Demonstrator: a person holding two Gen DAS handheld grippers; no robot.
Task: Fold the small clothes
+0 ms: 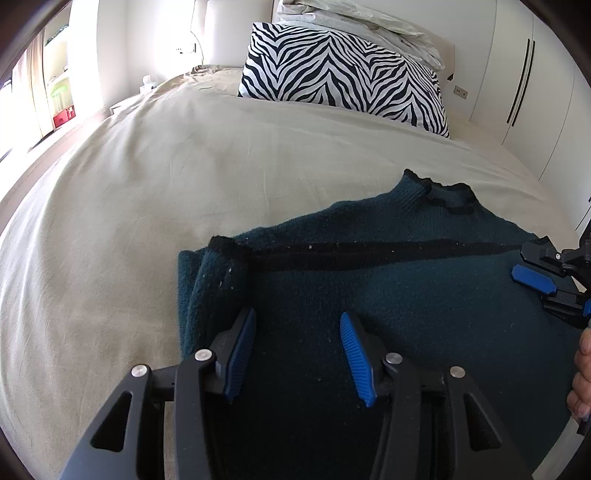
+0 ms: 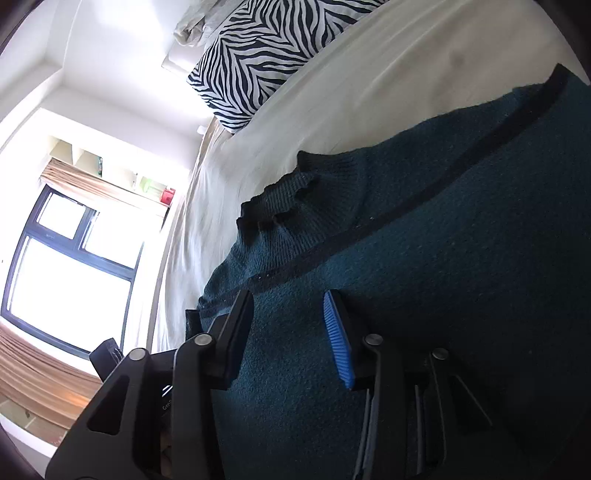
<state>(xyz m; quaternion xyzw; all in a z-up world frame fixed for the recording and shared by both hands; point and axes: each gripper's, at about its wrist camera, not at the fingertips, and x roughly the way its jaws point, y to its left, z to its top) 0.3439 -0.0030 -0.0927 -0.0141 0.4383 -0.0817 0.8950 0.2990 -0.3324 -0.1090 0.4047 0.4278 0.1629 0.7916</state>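
The teal sweater (image 1: 406, 288) lies flat on the bed (image 1: 147, 184) toward its right edge, collar toward the zebra pillow (image 1: 343, 74), directly under the left gripper (image 1: 297, 354) and right gripper (image 2: 290, 339), both spread and empty.

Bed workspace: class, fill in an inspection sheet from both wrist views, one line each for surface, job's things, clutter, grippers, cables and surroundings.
Surface: bed under a beige sheet, lightly creased.
Job's things: teal sweater with black trim, lying flat, its left side folded inward.
Clutter: zebra pillow at the head of the bed; white bedding piled behind it.
Grippers: left gripper open above the sweater, nothing between its pads; right gripper open over the sweater near its edge, gripping nothing.
Cables: nothing seen.
Surroundings: window with dark frame, shelves, white wardrobe.
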